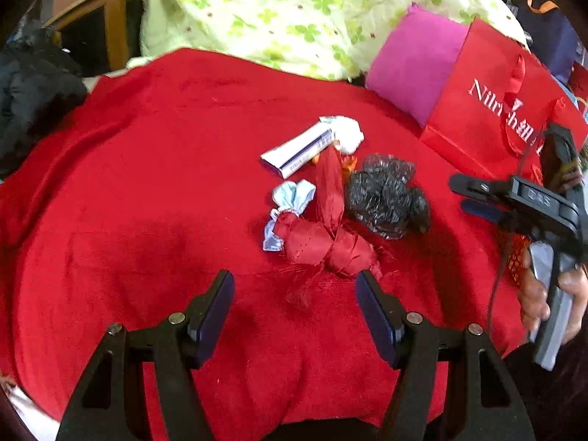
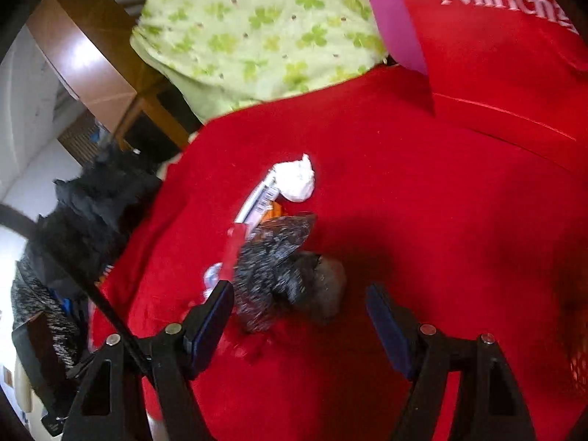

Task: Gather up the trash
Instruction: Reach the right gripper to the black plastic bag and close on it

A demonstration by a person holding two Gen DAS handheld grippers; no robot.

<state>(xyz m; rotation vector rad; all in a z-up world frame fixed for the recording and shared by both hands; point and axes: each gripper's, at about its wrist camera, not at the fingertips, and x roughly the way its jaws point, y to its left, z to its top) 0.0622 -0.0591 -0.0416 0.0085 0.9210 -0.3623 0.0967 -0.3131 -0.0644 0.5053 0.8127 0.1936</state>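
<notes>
Trash lies in a pile on the red blanket (image 1: 147,183): a white tube box (image 1: 297,150), a crumpled white tissue (image 1: 347,132), a red ribbon scrap (image 1: 327,235), a light blue wrapper (image 1: 294,194) and a crumpled black plastic bag (image 1: 386,198). My left gripper (image 1: 296,312) is open and empty, just short of the red ribbon. My right gripper (image 2: 299,316) is open and empty, with the black bag (image 2: 279,275) lying between its fingers; it also shows at the right of the left wrist view (image 1: 466,194). The tissue (image 2: 297,180) and box (image 2: 257,202) lie beyond.
A red paper gift bag (image 1: 492,103) stands at the right, next to a magenta pillow (image 1: 408,70). A green clover-print cloth (image 1: 294,11) lies behind the blanket. Dark clothing (image 1: 33,88) is heaped at the left, by a wooden frame (image 1: 110,7).
</notes>
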